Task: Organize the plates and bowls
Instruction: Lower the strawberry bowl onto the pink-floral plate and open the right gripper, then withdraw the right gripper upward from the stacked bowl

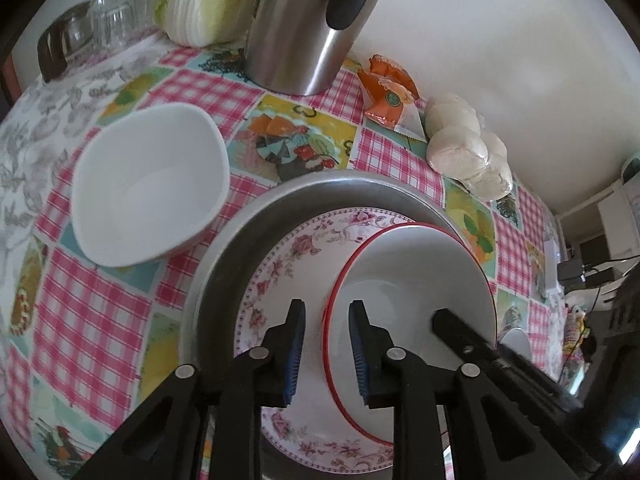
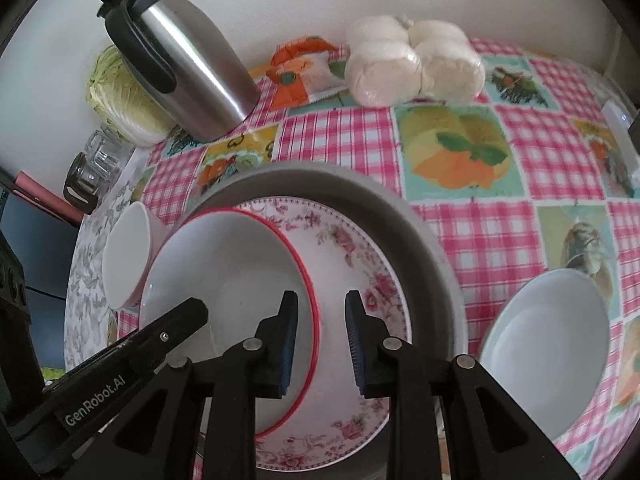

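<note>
Left wrist view: the left gripper [image 1: 327, 344] has its jaws spread, one pad on each side of the near-left rim of the red-rimmed bowl [image 1: 416, 276], with a gap showing on both sides, so nothing is pinched yet. That bowl sits in the floral plate [image 1: 280, 264], which lies in the metal pan [image 1: 240, 236]. To do this step well, I judge both sides should close squarely on the rim and lift level, so the bowl does not scrape the plate. The square white bowl [image 1: 148, 188] stands free to the far left, the steel jug [image 1: 308, 28] beyond it; open cloth lies between them.

Right wrist view: the right gripper [image 2: 320, 336] is likewise spread across the bowl's right rim, inner pad inside the wall, outer pad over the plate. The pan's raised wall rings the stack, so a lift must clear it. A pale plate [image 2: 552, 344] lies near right; the checked tablecloth [image 2: 480, 232] between is bare.
</note>
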`<state>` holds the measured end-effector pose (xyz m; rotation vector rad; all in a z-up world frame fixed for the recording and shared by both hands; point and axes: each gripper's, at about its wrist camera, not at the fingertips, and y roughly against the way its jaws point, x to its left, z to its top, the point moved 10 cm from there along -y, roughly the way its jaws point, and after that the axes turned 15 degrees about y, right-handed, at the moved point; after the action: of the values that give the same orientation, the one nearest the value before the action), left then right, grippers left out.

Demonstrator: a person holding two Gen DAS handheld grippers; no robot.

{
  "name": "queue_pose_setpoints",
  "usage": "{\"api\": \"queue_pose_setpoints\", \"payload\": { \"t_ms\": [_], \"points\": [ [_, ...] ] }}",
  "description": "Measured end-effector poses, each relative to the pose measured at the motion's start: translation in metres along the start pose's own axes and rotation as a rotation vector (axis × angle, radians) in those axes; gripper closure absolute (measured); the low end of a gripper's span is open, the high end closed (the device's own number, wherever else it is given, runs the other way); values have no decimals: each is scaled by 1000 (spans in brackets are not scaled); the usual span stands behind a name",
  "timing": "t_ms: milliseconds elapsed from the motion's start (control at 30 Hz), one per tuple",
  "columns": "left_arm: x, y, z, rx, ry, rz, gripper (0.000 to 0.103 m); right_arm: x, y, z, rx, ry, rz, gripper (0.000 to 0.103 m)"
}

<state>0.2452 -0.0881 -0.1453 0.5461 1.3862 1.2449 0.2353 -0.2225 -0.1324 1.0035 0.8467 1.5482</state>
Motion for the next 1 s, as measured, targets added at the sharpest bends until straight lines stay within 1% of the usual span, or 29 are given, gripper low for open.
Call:
{"api": "queue_pose_setpoints", "payload": {
  "t_ms": [100, 133, 200, 233, 267, 300, 333, 367, 400, 433, 467, 500, 533, 567, 633, 700, 767, 800, 833, 900, 933, 1000],
  "points": [
    [-1, 12, 4, -33, -22, 20, 75, -2, 14, 5, -31, 5, -22, 72],
    [-1, 16, 6, -43, -27, 21, 73, -3, 19, 8, -45, 8, -26, 71],
    [-4, 27, 9, -71, -37, 21, 62, -4, 32, 13, -76, 15, -44, 67],
    [-6, 32, 11, -85, -42, 20, 51, -5, 40, 16, -94, 18, -56, 62],
    [-7, 38, 13, -104, -49, 19, 46, -7, 46, 18, -108, 20, -70, 58],
    [-9, 43, 15, -119, -55, 20, 45, -8, 52, 20, -119, 23, -81, 56],
    [-11, 49, 16, -132, -61, 21, 44, -9, 58, 22, -131, 31, -98, 50],
    [-12, 55, 18, -145, -69, 23, 40, -10, 63, 23, -140, 38, -111, 42],
    [-12, 59, 19, -152, -72, 26, 38, -11, 67, 24, -147, 43, -121, 39],
    [-12, 64, 20, -166, -75, 33, 33, -12, 71, 25, -155, 50, -135, 33],
    [-11, 67, 22, -176, -77, 41, 28, -13, 74, 26, -159, 57, -147, 32],
    [-10, 71, 23, -187, -79, 52, 26, -13, 75, 26, -160, 62, -156, 32],
    [-9, 73, 25, -199, -80, 63, 24, -15, 77, 26, -161, 66, -168, 30],
    [-7, 75, 26, -208, -81, 74, 23, -16, 77, 27, -160, 69, -177, 25],
    [-2, 77, 28, -221, -81, 102, 20, -19, 77, 26, -156, 73, -183, 22],
    [1, 76, 28, -225, -84, 126, 15, -20, 77, 25, -147, 80, -187, 21],
    [4, 75, 28, -233, -89, 155, 7, -20, 76, 23, -135, 94, -196, 20],
    [5, 75, 29, -238, -94, 170, 5, -20, 76, 23, -128, 110, -206, 20],
    [5, 74, 28, -242, -99, 176, 3, -19, 76, 22, -121, 130, -218, 20],
    [5, 73, 28, -245, -105, 182, 2, -18, 77, 21, -118, 151, -230, 16],
    [5, 73, 28, -248, -108, 186, 1, -17, 77, 21, -120, 155, -229, 11],
    [5, 73, 28, -258, -114, 197, 0, -17, 79, 21, -124, 155, -224, 10]
  ]
}}
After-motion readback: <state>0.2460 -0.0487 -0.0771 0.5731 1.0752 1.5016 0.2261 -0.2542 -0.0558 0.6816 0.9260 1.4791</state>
